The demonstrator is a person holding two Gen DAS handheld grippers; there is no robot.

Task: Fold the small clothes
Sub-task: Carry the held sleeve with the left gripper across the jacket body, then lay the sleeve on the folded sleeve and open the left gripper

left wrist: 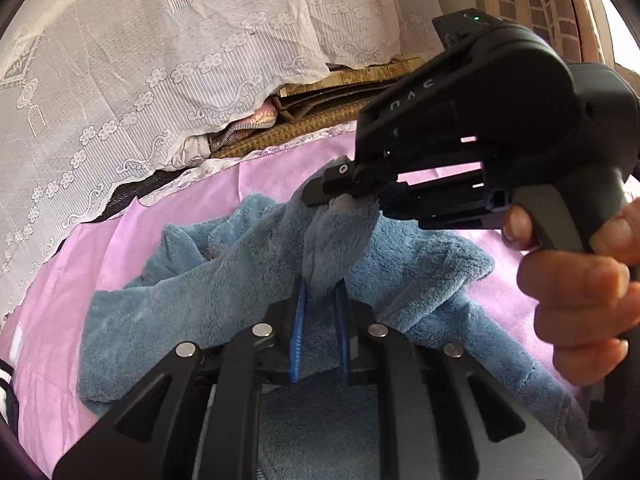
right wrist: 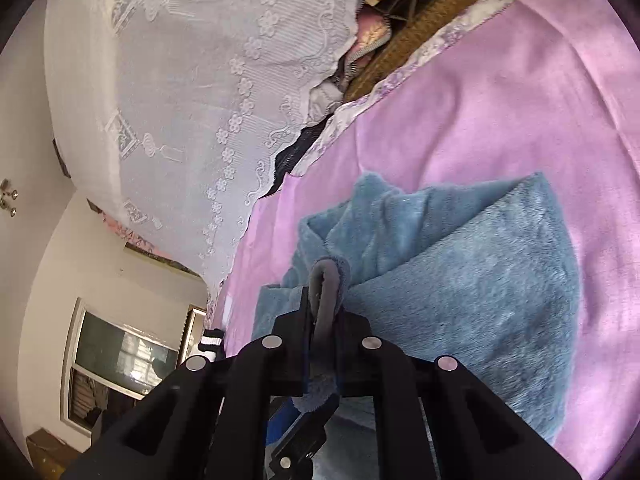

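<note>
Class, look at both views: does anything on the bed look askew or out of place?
The blue garment is bunched and rumpled on the pink sheet, not flat. Both the left gripper and the right gripper pinch it close together. Behind, the lace cover is ragged-edged, leaving clutter underneath exposed.

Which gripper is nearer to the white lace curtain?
Right. The right gripper grips the blue fleece garment closer to the white lace curtain; the left gripper grips it farther back.
</note>
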